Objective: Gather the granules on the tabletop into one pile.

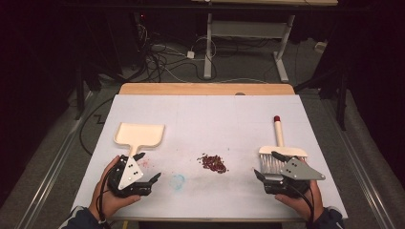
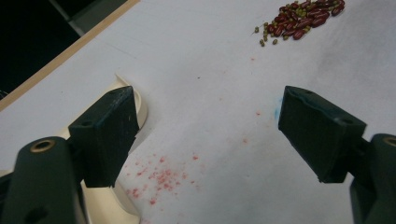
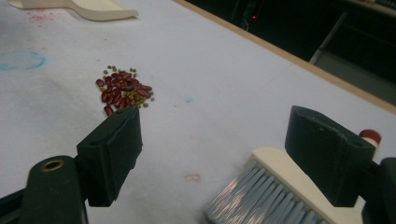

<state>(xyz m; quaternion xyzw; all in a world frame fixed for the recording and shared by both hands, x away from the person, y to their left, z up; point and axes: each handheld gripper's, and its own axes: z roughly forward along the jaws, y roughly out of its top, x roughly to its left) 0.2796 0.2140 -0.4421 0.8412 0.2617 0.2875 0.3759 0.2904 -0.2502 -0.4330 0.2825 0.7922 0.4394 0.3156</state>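
Near the front edge of the table [image 1: 205,102], toward its right corner, we have the right gripper [image 1: 268,166] spread wide over the bristles of the small brush [image 1: 278,153], whose handle points toward the far edge. From the right gripper view the brush head [image 3: 275,186] lies between the jaws without either pad pressing on it, so nothing is grasped yet. At the front left, the left gripper [image 1: 150,168] is likewise released, one jaw just beside the dustpan [image 1: 139,135] handle and the other over bare table; the left gripper view shows that jaw resting against the cream handle [image 2: 137,102]. The pile of beans [image 1: 213,162] sits mid-table between the two tools, nearer the front edge.

We judge the step in hand to be picking up both tools. To do it well, we should slide the right jaws past the bristles onto the brush's solid back or handle before closing, and centre the left jaws across the dustpan handle so the pan stays flat.
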